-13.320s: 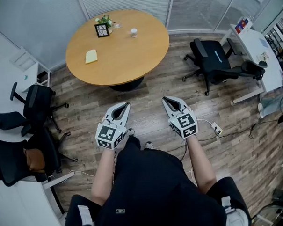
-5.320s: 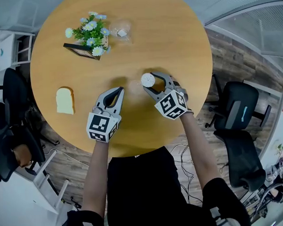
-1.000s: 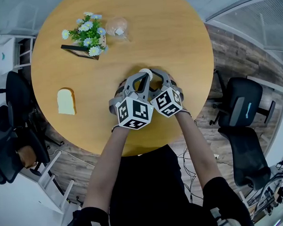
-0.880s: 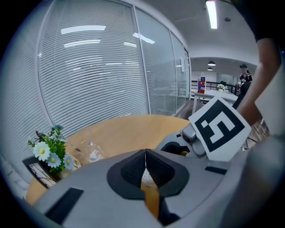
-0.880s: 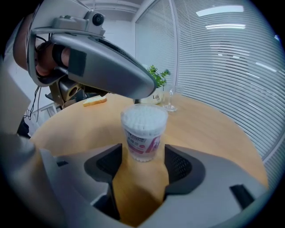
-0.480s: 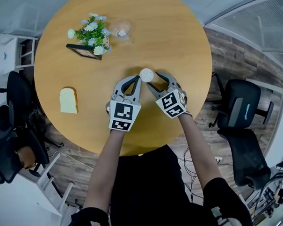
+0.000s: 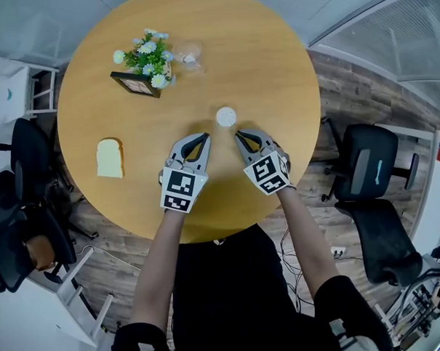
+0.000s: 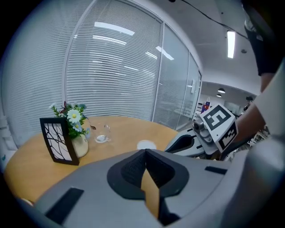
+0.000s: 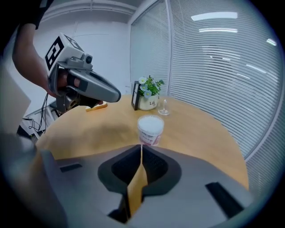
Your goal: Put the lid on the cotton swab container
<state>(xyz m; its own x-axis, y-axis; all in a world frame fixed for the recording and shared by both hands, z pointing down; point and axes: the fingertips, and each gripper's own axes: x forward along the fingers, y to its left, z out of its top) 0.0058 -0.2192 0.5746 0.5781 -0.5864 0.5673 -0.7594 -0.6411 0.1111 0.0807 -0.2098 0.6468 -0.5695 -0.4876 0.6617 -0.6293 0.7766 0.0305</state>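
- The cotton swab container [image 7: 226, 117] stands upright near the middle of the round tabletop [image 7: 274, 74], touching nothing. Its top shows flat and white. That looks like a seated lid to me, though I cannot be sure.
- The left gripper [image 7: 203, 138] hangs near the container, on the side of the near edge and to its left. Its jaws are pressed together on nothing and point past the container.
- The right gripper [image 7: 239, 136] mirrors it to the container's right. Its jaws have just been closing and now meet with nothing between them. With both tools empty and apart from the container, I judge the job done or nearly so.
- By the left edge lies a slice of bread [image 7: 110, 157], well apart.
- Toward the far edge stand a black picture frame [image 7: 134, 84] and flowers [image 7: 148, 54], with a small clear glass [image 7: 190, 54] just to their right. None of these stands in the way.
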